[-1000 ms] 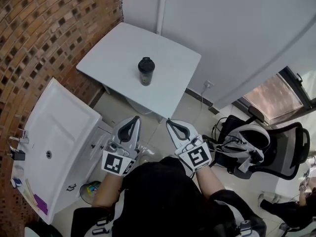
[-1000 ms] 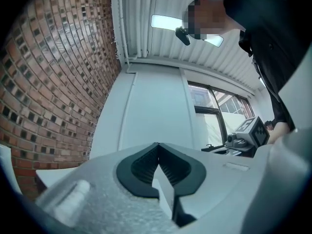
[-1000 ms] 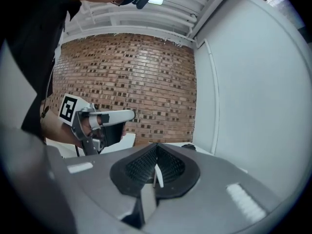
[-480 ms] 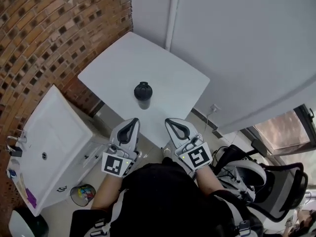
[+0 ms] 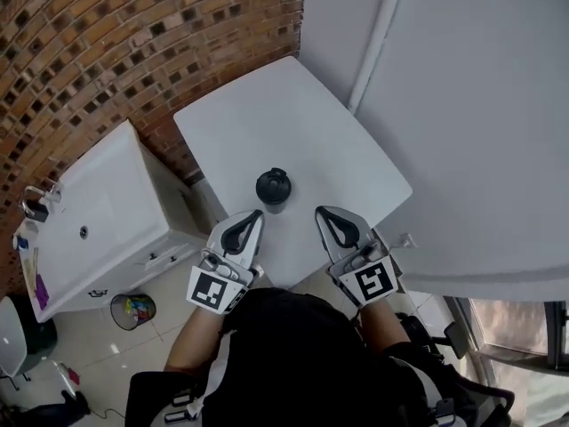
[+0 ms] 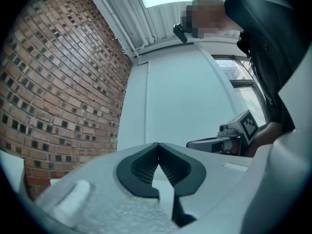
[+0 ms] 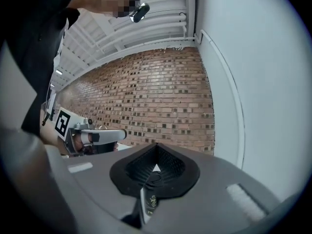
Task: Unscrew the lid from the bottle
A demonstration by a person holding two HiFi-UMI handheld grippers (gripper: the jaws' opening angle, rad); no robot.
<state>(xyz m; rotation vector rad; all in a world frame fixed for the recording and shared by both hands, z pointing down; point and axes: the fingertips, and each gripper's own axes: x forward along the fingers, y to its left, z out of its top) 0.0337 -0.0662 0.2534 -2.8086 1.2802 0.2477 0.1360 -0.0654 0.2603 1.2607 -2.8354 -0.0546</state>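
Note:
A black bottle (image 5: 273, 188) with a black screw lid stands upright on the white table (image 5: 293, 123), close to its near edge. My left gripper (image 5: 255, 213) hovers just short of it on the near left, shut and empty. My right gripper (image 5: 323, 210) is level with it on the near right, also shut with nothing held. In the right gripper view the bottle (image 7: 147, 198) shows only through the gap below the shut tips, and the left gripper (image 7: 92, 137) appears at the left. The left gripper view shows its shut gripper (image 6: 158, 145) and the right gripper (image 6: 229, 136), but no bottle.
A white sink cabinet (image 5: 98, 212) stands left of the table against the brick wall (image 5: 133, 43). A small bin (image 5: 131, 310) sits on the floor below it. A white wall with a pipe (image 5: 373, 34) runs behind the table.
The table and bottle have drawn closer: the bottle now sits just ahead of and between the two grippers' tips. Both grippers stay shut and side by side.

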